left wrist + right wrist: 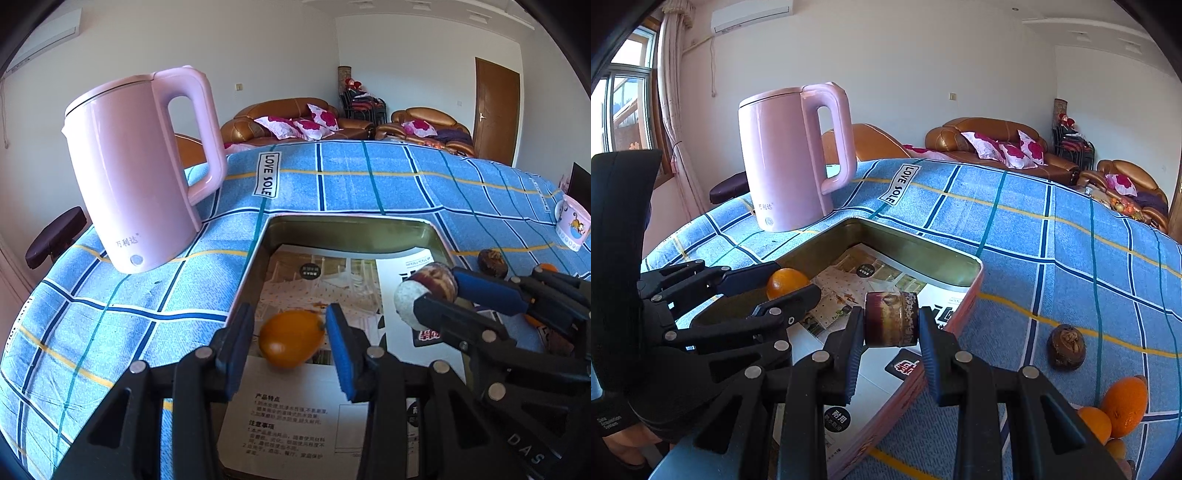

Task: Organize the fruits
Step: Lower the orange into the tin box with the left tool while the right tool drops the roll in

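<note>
Table (369, 177) covered by a blue plaid cloth (1034, 229) with a "LOVE SOLE" label is seen in both wrist views. Pink kettle (136, 166) is stood upright near the table's far left corner, handle turned toward the tin. Rectangular metal tin (916, 254) is set open near the middle of the table, just beside the kettle base, and is lined with printed paper sheets (325, 280).

Left gripper (290, 332) is held over the tin's near end, fingers spread. Small orange (291, 338) is seen between the blue pads; the outline is blurred, a gap shows on the left side, contact on the right pad cannot be told. In the right wrist view the same orange (786, 282) is seen inside the tin near its left wall, between the left gripper's fingers.

Right gripper (891, 325) is held over the tin's right rim, fingers pinching a dark reddish-brown round fruit (891, 319) with a pale mottled end; both pads are pressed against its sides. The fruit is held in the air above the paper lining.

Another dark brown fruit (1066, 347) is left on the cloth to the right of the tin, apart from it. Oranges (1124, 406) are grouped toward the table's near right edge, touching each other. Patterned cup (572, 225) is seen at the right edge in the left wrist view.
</note>
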`<state>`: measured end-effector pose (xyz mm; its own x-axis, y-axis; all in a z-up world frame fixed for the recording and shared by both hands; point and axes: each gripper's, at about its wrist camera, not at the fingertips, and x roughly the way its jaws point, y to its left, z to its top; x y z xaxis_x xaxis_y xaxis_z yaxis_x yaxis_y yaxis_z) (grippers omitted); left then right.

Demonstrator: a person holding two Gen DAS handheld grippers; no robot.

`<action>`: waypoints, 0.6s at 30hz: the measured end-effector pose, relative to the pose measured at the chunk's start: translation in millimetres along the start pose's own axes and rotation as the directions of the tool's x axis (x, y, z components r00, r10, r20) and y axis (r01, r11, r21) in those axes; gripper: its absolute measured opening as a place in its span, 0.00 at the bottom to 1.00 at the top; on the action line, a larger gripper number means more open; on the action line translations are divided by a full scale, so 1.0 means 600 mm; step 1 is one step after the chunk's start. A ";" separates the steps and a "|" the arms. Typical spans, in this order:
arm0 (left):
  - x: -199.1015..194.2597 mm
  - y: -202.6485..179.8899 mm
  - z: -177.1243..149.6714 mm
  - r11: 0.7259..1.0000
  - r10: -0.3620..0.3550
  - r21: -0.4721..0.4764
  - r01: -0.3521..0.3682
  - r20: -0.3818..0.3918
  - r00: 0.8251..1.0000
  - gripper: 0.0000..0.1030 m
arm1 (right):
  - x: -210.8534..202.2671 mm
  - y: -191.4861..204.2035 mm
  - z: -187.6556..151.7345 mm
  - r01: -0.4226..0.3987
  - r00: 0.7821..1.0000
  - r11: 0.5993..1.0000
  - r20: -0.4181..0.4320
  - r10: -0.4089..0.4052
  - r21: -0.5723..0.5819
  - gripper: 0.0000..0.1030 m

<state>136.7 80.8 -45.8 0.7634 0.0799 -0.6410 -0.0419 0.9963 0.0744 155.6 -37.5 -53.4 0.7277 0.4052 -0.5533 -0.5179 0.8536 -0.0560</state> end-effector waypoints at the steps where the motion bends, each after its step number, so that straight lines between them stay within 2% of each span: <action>1: 0.000 0.000 0.000 1.000 0.002 -0.002 -0.002 0.000 1.000 0.40 | 0.001 0.002 0.000 0.004 1.000 1.000 -0.001 -0.004 -0.004 0.30; 11: -0.002 0.006 -0.001 1.000 0.005 -0.012 -0.005 0.006 1.000 0.43 | 0.000 0.008 0.001 0.026 1.000 1.000 0.002 -0.026 -0.015 0.32; 18: -0.023 0.011 -0.006 0.999 -0.001 -0.046 0.004 0.062 0.998 0.50 | -0.017 -0.002 -0.001 0.040 0.998 0.999 0.050 -0.041 0.017 0.44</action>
<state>123.7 86.4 -39.0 0.8018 0.0764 -0.5927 -0.0684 0.9970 0.0361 148.9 -42.7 -48.1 0.7698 0.3857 -0.5085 -0.4806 0.8746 -0.0643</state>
